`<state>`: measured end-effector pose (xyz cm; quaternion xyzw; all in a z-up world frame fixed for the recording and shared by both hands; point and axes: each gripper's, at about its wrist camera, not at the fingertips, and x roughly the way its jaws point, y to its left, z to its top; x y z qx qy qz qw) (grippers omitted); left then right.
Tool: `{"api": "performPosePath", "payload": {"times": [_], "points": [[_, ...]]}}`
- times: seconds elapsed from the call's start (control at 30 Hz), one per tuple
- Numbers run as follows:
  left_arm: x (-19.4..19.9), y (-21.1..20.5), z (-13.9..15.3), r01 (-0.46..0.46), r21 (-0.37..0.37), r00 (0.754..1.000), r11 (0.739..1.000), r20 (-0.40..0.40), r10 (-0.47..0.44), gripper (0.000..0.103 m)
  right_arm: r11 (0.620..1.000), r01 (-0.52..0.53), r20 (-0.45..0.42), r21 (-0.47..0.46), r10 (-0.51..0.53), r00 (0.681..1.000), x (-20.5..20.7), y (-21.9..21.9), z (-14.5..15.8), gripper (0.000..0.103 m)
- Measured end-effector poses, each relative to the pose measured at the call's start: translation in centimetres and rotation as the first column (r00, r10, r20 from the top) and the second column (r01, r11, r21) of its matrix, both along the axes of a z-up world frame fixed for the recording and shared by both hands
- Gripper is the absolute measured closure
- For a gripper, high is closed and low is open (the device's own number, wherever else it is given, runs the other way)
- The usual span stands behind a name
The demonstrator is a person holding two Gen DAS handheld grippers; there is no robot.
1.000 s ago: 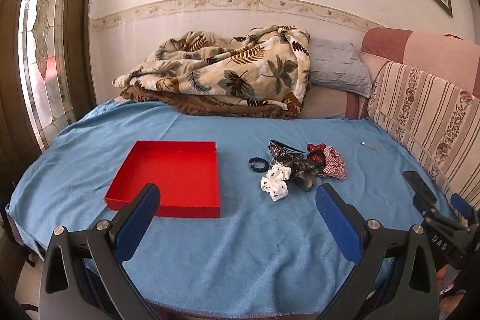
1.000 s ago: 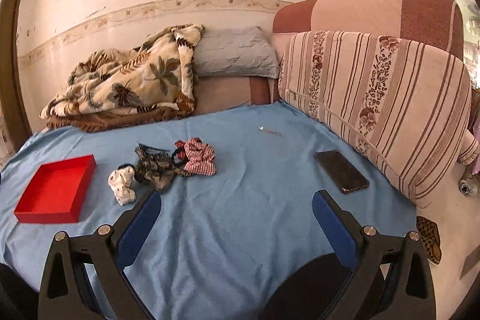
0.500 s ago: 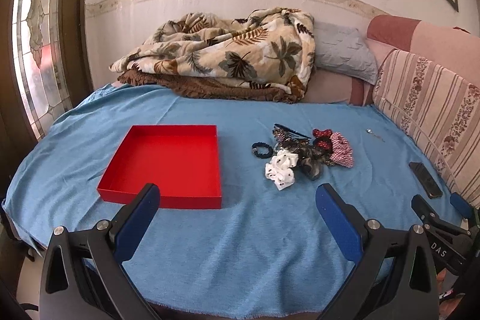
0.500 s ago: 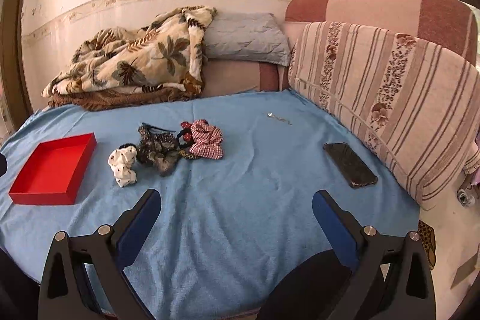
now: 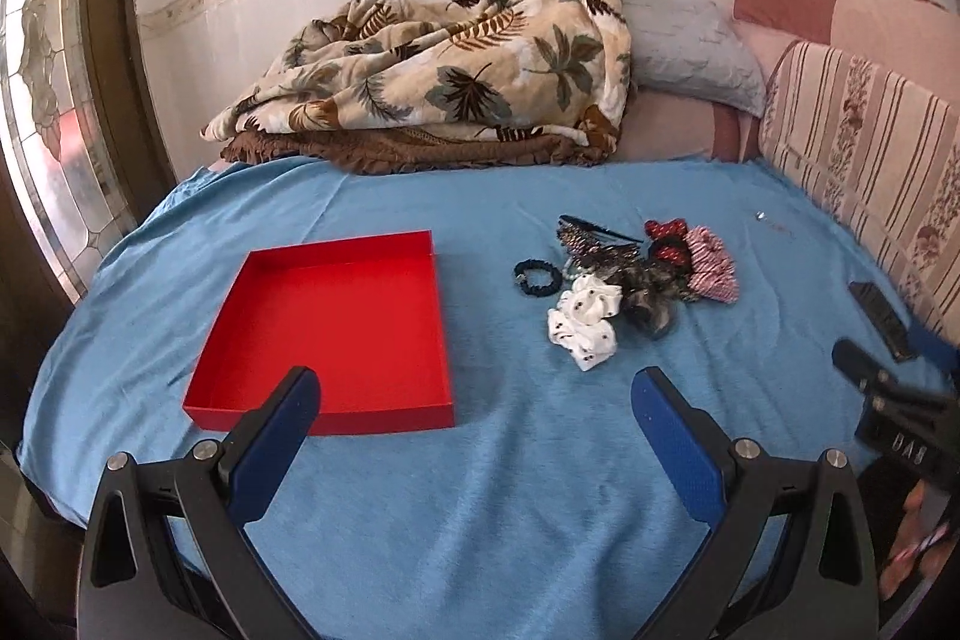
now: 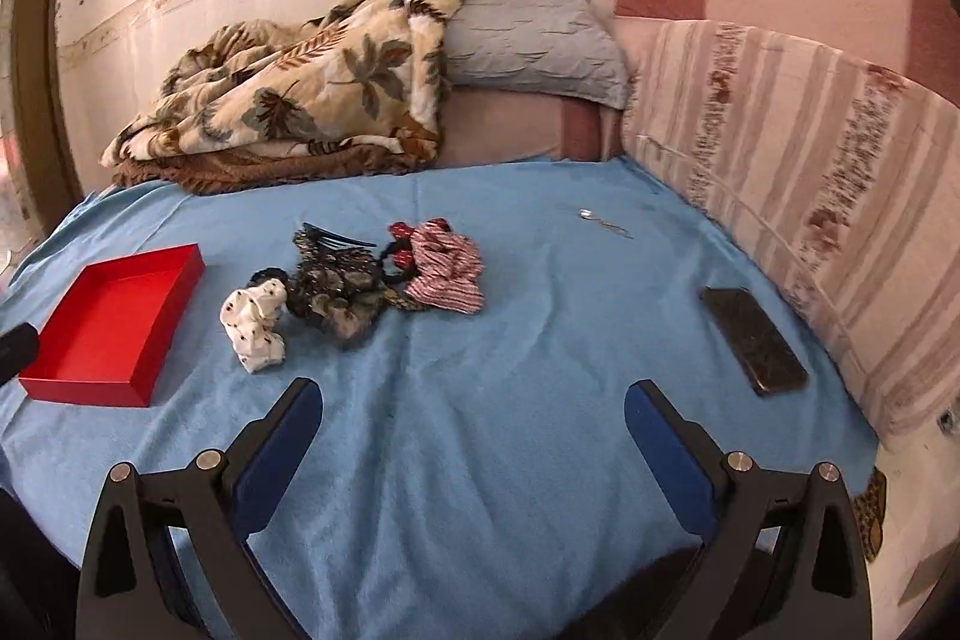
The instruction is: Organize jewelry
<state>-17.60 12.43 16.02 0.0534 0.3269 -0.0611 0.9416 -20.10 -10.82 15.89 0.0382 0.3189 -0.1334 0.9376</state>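
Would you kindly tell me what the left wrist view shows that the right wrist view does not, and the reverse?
Only the left wrist view shows the stained-glass window and the left gripper, open. Only the right wrist view shows the floor beside the bed and the right gripper, open. Both show the red tray, the pile of hair accessories, the phone and the leaf-print blanket.

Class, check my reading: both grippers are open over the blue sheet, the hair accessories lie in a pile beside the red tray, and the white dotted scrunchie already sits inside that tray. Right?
One detail is wrong. The white dotted scrunchie lies on the blue sheet at the pile's edge, outside the red tray, which holds nothing, as the left wrist view shows. The rest stands.
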Motion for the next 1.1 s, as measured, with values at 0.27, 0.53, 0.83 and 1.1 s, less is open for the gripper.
{"api": "performPosePath", "payload": {"times": [0.27,0.53,0.83,1.1], "points": [[3.2,-0.5,-1.9,-0.015,0.020,0.998,1.000,-0.061,0.016,0.000,0.998,-0.039,-0.022,0.058,0.040,0.999,5.0,-0.9,-0.2,0.001],[6.8,-1.3,-4.1,0.004,0.042,0.993,0.999,-0.116,0.001,0.000,0.993,-0.063,-0.077,0.104,0.071,0.994,9.1,-2.6,-2.4,0.003],[11.3,-1.4,-5.2,0.028,-0.014,0.983,1.000,-0.179,-0.030,0.003,0.987,-0.059,-0.137,0.148,0.080,0.987,13.0,-5.6,-4.2,0.015],[16.0,-2.2,-7.0,0.043,-0.142,0.956,0.989,-0.282,-0.082,0.016,0.987,-0.063,-0.150,0.147,0.085,0.985,15.7,-6.7,-5.5,0.017]]}}
